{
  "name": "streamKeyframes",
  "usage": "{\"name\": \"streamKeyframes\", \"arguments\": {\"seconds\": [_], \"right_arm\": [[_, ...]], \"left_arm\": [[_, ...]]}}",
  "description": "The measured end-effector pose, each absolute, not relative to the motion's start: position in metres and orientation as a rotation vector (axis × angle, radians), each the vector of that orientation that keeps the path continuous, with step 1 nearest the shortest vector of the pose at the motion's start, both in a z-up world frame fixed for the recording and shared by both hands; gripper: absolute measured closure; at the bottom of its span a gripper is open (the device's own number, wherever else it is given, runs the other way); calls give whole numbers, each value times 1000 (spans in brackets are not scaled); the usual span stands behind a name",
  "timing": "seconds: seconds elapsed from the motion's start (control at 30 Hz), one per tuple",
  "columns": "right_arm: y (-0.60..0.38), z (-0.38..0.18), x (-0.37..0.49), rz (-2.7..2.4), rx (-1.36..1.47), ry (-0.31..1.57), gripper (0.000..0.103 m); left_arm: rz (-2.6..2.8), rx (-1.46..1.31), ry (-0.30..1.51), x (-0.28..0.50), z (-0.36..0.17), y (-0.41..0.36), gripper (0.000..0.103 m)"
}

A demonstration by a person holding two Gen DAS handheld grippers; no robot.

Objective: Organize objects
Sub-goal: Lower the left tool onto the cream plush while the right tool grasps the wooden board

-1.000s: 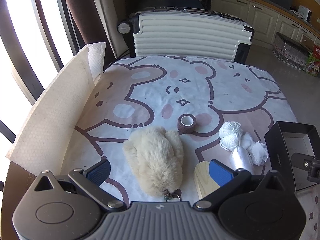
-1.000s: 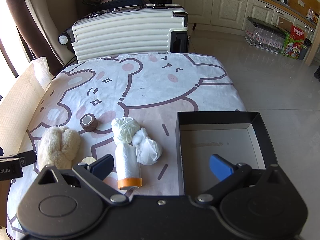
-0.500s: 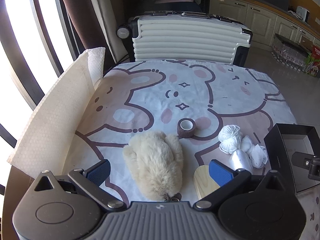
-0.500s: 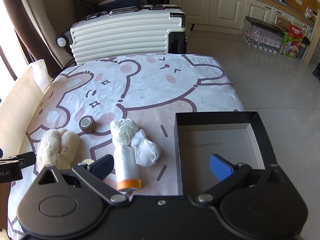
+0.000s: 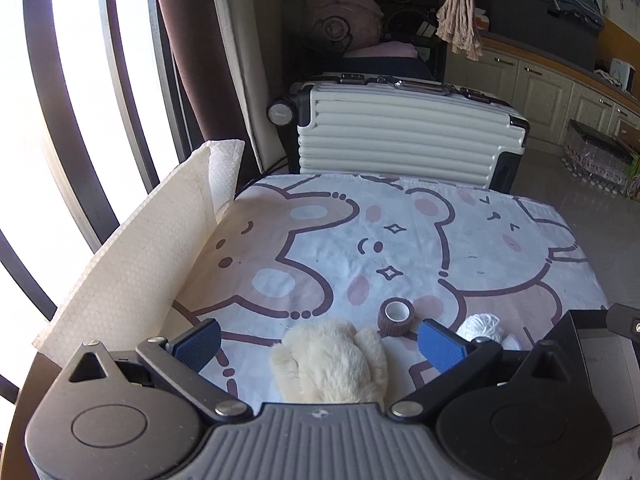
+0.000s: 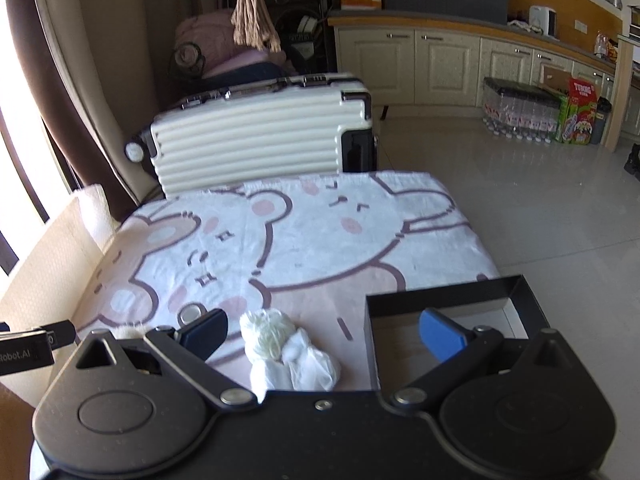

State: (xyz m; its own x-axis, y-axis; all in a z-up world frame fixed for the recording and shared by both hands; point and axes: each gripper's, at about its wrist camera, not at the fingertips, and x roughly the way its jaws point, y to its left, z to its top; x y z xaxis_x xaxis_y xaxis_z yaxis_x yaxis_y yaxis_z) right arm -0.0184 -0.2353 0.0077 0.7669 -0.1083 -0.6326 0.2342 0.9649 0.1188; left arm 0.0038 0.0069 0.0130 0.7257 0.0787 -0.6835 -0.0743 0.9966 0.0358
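Note:
A cream plush toy (image 5: 336,360) lies on the bear-print cloth (image 5: 400,248), just below and between the fingers of my open, empty left gripper (image 5: 320,346). A brown tape roll (image 5: 394,316) stands behind it; it also shows in the right wrist view (image 6: 191,314). White yarn (image 5: 482,326) lies to the right. My right gripper (image 6: 322,334) is open and empty over the yarn ball and plastic bags (image 6: 288,354). The open black box (image 6: 448,304) sits at the right, under the right finger.
A cream suitcase (image 5: 400,140) stands behind the table. A white foam sheet (image 5: 132,264) lines the table's left edge by the window. Bottled water and cartons (image 6: 536,112) sit on the floor at the right, by the kitchen cabinets.
Both grippers have tilted up and drawn back, so the objects sit lower in both views. The wooden disc and the orange-capped roll have dropped out of sight. Nothing was grasped.

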Motion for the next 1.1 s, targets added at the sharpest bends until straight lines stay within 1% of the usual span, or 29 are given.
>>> {"name": "streamKeyframes", "arguments": {"seconds": [0.2, 0.6, 0.8, 0.93, 1.1], "right_arm": [[-225, 9, -9, -205, 196, 638, 0], [-199, -10, 14, -106, 247, 689, 0], [-185, -23, 25, -81, 215, 700, 0], [-176, -38, 36, -52, 174, 768, 0], [-166, -60, 49, 43, 176, 913, 0]], "left_arm": [[114, -31, 712, 7, 15, 20, 0], [79, -68, 768, 22, -5, 46, 0], [69, -78, 810, 30, -16, 58, 0], [67, -100, 849, 36, -23, 65, 0], [94, -133, 907, 45, -34, 70, 0]]}}
